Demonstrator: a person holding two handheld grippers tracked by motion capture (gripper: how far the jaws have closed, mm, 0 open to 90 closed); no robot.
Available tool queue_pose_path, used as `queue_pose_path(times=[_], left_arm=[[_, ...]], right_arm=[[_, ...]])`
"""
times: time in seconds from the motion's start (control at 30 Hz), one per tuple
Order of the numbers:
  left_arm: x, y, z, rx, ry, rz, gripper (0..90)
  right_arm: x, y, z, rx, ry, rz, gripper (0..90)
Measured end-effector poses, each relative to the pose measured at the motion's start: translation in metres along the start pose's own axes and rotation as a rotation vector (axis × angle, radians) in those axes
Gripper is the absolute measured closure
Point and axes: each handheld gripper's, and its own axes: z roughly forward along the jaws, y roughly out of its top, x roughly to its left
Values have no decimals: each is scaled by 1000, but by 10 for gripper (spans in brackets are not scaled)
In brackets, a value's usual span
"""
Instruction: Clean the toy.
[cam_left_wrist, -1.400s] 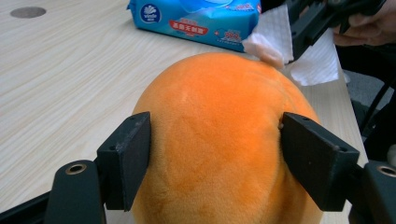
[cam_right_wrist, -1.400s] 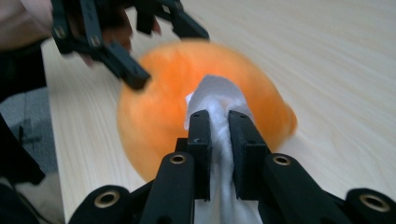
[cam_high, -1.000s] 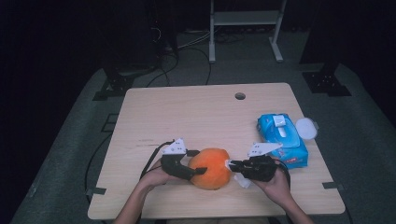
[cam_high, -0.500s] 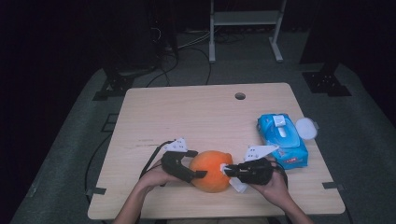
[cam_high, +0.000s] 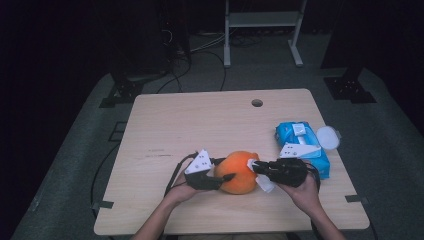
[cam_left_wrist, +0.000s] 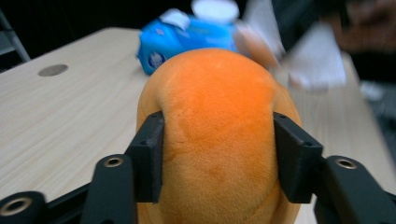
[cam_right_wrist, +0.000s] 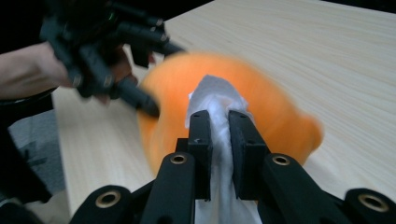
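Near the front edge of a pale wood-grain tabletop (cam_high: 200, 125), rectangular with rounded corners: one orange plush toy (cam_high: 240, 172), round, soft, short-napped, dimpled where pressed. Clamped on its left side by the left gripper (cam_high: 220, 172), black jaws part-open and pressed into the fuzz on both flanks, seen plainly in the left gripper view (cam_left_wrist: 215, 158). Grey three-cornered plate on top of that gripper, black cable trailing toward the near edge.

At the toy's right side, the right gripper (cam_high: 255, 167), jaws nearly closed, pinching one crumpled white wipe (cam_right_wrist: 215, 100), thin, soft and wrinkled, pressed against the orange fur; the loose end hanging below the gripper in the high view (cam_high: 265, 184). Motion blur over toy and wipe in the right gripper view.

Farther right, just beside the right gripper: one blue plastic wipes pack (cam_high: 302, 147), glossy, pillow-shaped, with a white flap on top. Touching its far-right corner, one round white lid or dish (cam_high: 327, 136); which of the two, cannot tell.

Toward the far edge, right of centre: one small round hole (cam_high: 257, 103) through the tabletop.

Two hands, two grippers, one toy, one wipe, one pack.

Beyond the tabletop: grey carpeted floor (cam_high: 75, 165), dark cables, white metal frame legs (cam_high: 227, 35).
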Motion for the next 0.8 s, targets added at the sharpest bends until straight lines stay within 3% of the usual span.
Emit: queue_pose_path(times=[0.1, 0.17, 0.2, 0.27, 0.33, 0.4, 0.5, 0.63, 0.7, 0.8], left_arm=[[6, 4, -7, 24, -35, -65, 233], [14, 4, -12, 9, -37, -151, 168], [16, 3, -11, 27, -39, -181, 135], [13, -2, -7, 70, -56, -171, 145], [11, -4, -7, 89, -46, -135, 195], [13, -5, -10, 93, -42, -129, 258], [17, -11, -12, 93, -40, -149, 284], [19, -13, -13, 81, -50, -166, 273], [17, -12, -12, 80, -51, -154, 265], [14, -10, -10, 83, -52, -134, 256]], right_arm=[[-3, -8, 8, 28, 6, 5, 790], [2, -9, 12, 33, 16, -15, 789], [7, -8, 13, 32, 18, -28, 790], [20, -5, 18, 26, 21, -70, 788], [32, -3, 23, 40, -4, -127, 787], [35, -3, 23, 37, -25, -149, 790], [23, -4, 17, 12, -39, -104, 794], [-1, -15, 14, 28, -77, -23, 794], [-3, -17, 13, 25, -62, -1, 795], [3, -15, 14, 20, -53, -14, 794]])
